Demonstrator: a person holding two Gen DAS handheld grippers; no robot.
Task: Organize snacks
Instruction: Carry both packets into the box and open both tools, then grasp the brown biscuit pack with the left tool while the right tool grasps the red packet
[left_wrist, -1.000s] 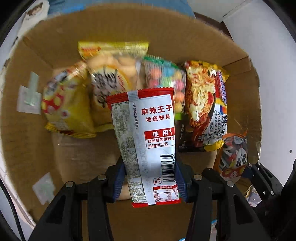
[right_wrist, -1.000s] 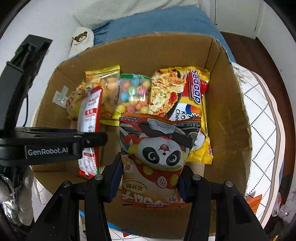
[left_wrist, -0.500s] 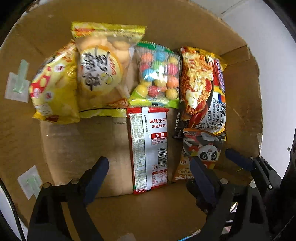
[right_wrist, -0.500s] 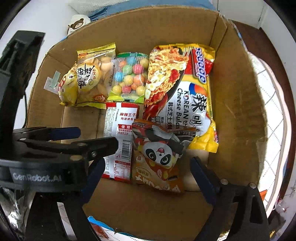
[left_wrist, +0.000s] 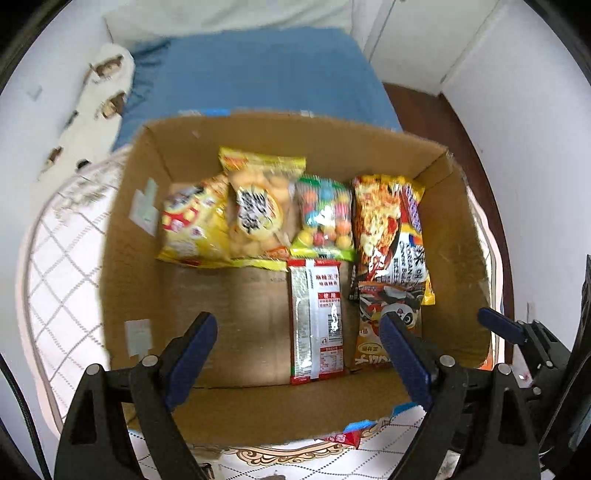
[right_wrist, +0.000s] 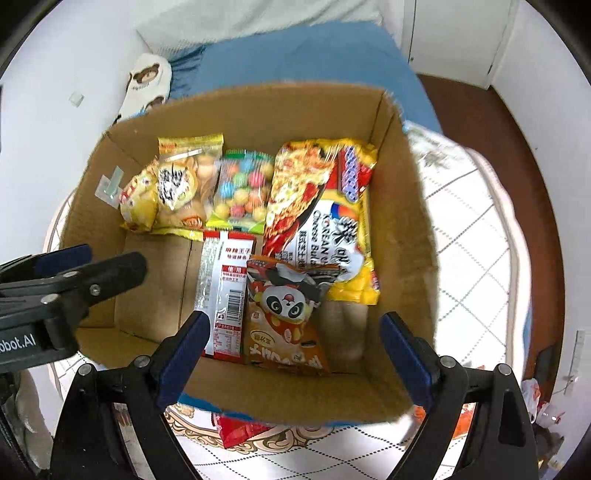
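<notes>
A cardboard box holds several snack packs. A red-and-silver spicy strip pack lies flat on the box floor beside an orange panda pack. Behind them lie a noodle pack, a candy-ball bag and two yellow bags. My left gripper is open and empty above the box's near edge. My right gripper is open and empty above the near edge too.
The box stands on a white quilted mat. A blue blanket lies behind it. A red wrapper lies on the mat before the box. The left gripper's body shows at the left of the right wrist view.
Both grippers opened and let go of the strip pack and the panda pack, which now lie in the box. Both grippers have pulled back and up from the box.
</notes>
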